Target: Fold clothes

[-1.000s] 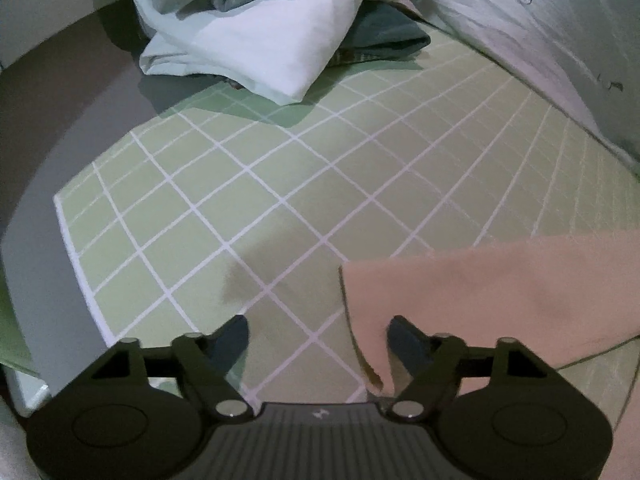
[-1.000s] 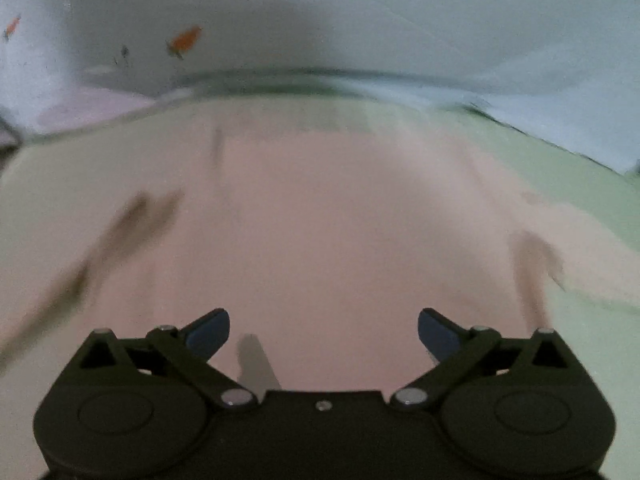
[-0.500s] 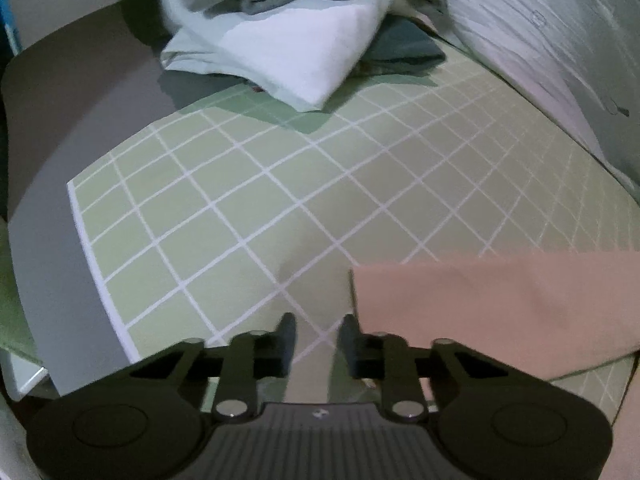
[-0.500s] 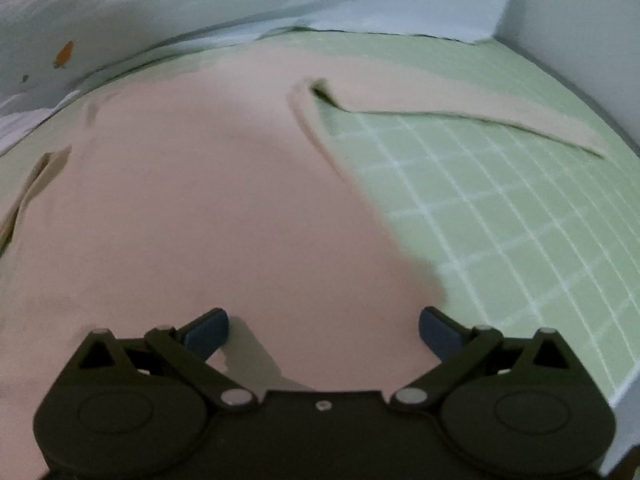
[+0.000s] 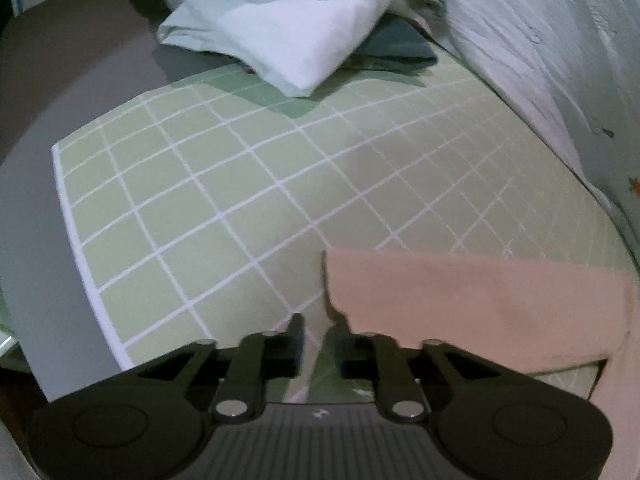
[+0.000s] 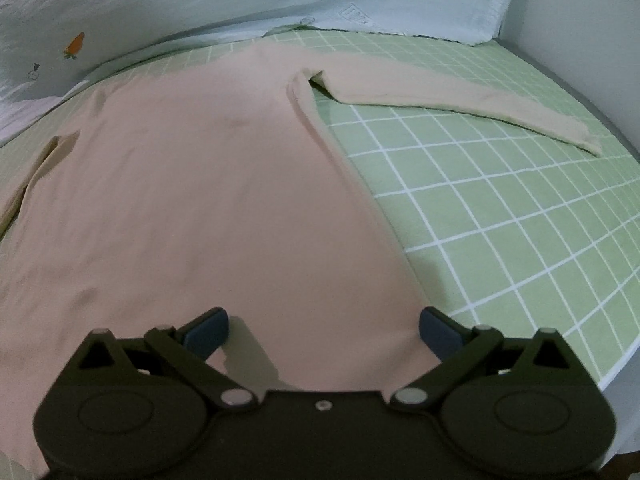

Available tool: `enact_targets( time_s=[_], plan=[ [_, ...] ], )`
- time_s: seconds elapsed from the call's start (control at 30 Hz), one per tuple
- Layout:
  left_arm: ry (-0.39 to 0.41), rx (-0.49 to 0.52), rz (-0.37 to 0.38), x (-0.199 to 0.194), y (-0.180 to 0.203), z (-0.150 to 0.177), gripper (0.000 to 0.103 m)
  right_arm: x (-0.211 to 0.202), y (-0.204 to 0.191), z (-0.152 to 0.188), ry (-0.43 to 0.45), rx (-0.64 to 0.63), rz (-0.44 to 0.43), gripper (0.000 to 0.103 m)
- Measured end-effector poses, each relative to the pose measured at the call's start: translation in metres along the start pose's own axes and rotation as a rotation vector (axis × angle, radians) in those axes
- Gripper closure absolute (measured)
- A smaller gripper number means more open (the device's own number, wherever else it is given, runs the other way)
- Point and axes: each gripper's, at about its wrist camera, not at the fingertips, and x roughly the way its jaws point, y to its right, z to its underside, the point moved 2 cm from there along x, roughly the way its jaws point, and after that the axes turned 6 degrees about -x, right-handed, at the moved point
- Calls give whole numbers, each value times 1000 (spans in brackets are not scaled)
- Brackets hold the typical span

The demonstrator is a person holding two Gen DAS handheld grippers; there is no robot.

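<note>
Left wrist view first, reading from its left side: our left gripper (image 5: pixel 318 344) hangs low over the green checked sheet (image 5: pixel 208 216), jaws nearly together with a narrow gap. They have just been opening a little after closing, and through the gap we see only sheet. The cuff end of the pink long-sleeved top's left sleeve (image 5: pixel 460 304) lies just beside the right finger, possibly brushing it, but we cannot say the pads pinch any cloth. We judge that we sit at this cuff because the sleeve has to be folded in over the body. Further off, a pile of clothes (image 5: pixel 304 36) rests at the far end of the sheet, white and grey-green pieces heaped loosely, presumably waiting their turn. To the right a pale quilt (image 5: pixel 540 64) runs along the sheet's edge.

In the right wrist view, our right gripper (image 6: pixel 322 330) stands wide open over the hem of the pink long-sleeved top (image 6: pixel 192 184), which lies flat and spread on the sheet, body toward us. Nothing is pinched. The right sleeve (image 6: pixel 452 100) stretches out to the side, so no fold has been made yet, as far as we can judge.

The quilt behind carries small printed carrots (image 6: pixel 75 45) and a small boxed mark (image 6: pixel 354 14) too blurred to read. We see no brand or label on the top.
</note>
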Motion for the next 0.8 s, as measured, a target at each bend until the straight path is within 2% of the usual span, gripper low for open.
enact_targets(
  time_s=[0.07,0.27,0.4,0.5,0.57,0.6,0.63,0.7,0.73,0.8],
  plan=[
    [-2,-2,19,0,4,-1,55,1,0,0,2,-2,0,0],
    [-3,12,21,6,18,1,23,0,-1,0,-1,-7,4,0],
    [0,43,16,9,28,4,22,-1,-1,-1,-13,-9,6,0],
    [7,97,-4,9,39,8,30,-1,-2,-1,-20,-9,8,0],
    [10,132,-14,9,46,10,56,-1,-3,-1,-25,-10,8,0],
    [8,146,-15,9,49,11,65,-1,-2,-2,-27,-10,8,0],
    [6,160,-16,9,52,12,85,-1,-2,-2,-29,-11,7,0],
    [-9,157,-1,11,55,12,90,0,-2,-2,-34,-12,6,0],
    [-21,147,17,11,56,12,96,0,-2,-3,-36,-13,6,0],
    [-50,127,59,11,61,10,99,1,-2,-4,-40,-15,4,0]
  ],
)
